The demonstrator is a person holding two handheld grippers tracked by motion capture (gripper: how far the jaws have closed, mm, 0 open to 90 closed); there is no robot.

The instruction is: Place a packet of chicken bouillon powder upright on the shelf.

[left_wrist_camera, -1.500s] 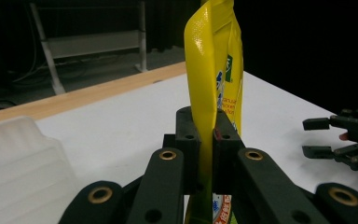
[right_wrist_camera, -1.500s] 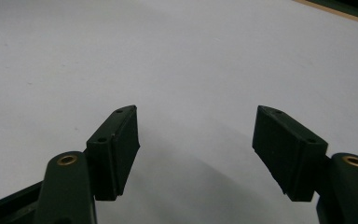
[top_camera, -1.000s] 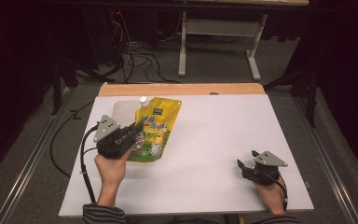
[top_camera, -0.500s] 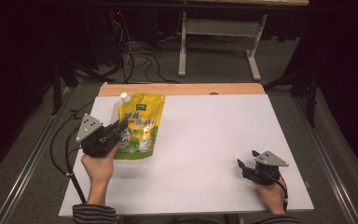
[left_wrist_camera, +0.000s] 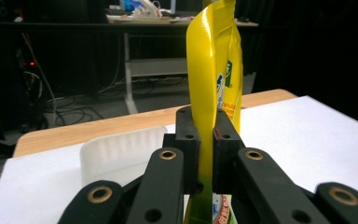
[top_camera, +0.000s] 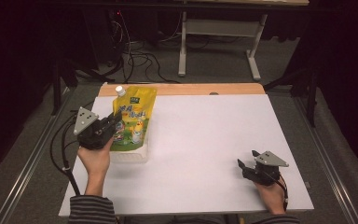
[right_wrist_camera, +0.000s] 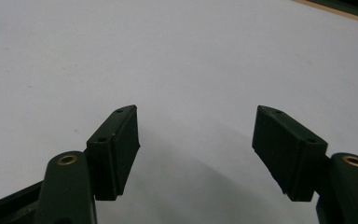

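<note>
At the surface's [top_camera: 205, 140] left edge, I am clamping the left tool [top_camera: 114, 126] on a yellow pouch [top_camera: 134, 116]; my right tool [top_camera: 243, 166] is resting wide open, empty.

The left gripper [top_camera: 113, 126] grips a yellow pouch [top_camera: 134, 119] at the table's [top_camera: 205, 140] left; the right gripper [top_camera: 243, 167] rests near-right, apart.

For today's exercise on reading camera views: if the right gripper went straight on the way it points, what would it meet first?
Most likely the white table top: the right gripper is open, tilted down at bare surface, nothing between its fingers. How far off is unclear.
</note>
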